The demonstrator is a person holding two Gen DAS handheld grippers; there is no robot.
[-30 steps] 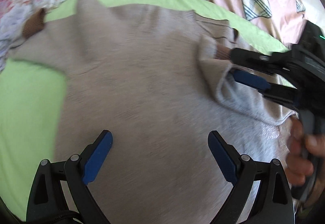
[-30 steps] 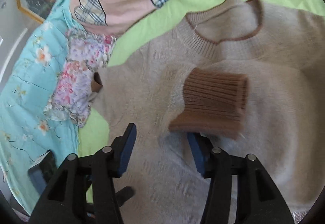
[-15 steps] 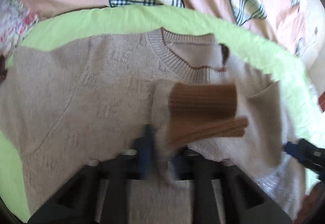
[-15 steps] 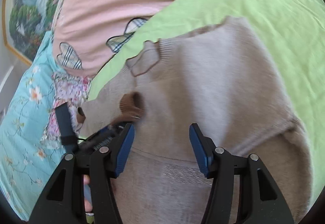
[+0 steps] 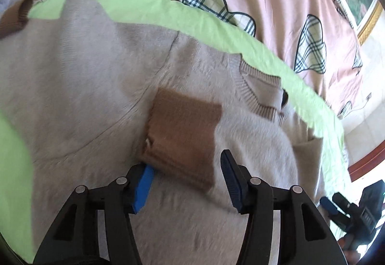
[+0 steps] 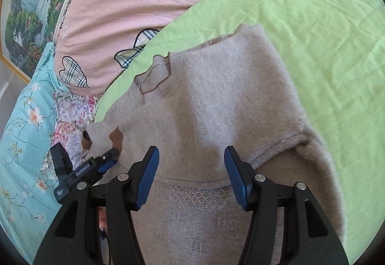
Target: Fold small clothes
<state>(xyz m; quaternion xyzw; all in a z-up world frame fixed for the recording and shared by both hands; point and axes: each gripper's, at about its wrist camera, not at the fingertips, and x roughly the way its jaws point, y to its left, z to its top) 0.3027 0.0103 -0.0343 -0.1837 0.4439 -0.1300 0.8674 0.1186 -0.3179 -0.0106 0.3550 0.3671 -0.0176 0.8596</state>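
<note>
A small beige knit sweater point(image 5: 84, 77) lies on a green sheet point(image 5: 149, 10). One sleeve is folded across the chest, and its brown ribbed cuff point(image 5: 182, 130) lies flat below the neckline point(image 5: 262, 94). My left gripper point(image 5: 186, 168) is open, its jaws either side of the cuff's near edge. The other brown cuff point(image 5: 16, 15) lies at the far left. In the right wrist view my right gripper point(image 6: 191, 166) is open over the sweater's body point(image 6: 216, 108) near the right shoulder, holding nothing. The left gripper point(image 6: 105, 161) shows there at the folded cuff point(image 6: 116, 138).
A pink quilt with plaid hearts point(image 6: 134, 5) lies beyond the green sheet point(image 6: 324, 36). Floral fabric point(image 6: 69, 120) and a turquoise flowered cover point(image 6: 21, 144) lie at the left. A framed picture point(image 6: 26, 12) hangs on the wall behind.
My right gripper let go of the folded sleeve and drew back toward the right shoulder. My left gripper moved in to the brown cuff, closed partway and stands open around it.
</note>
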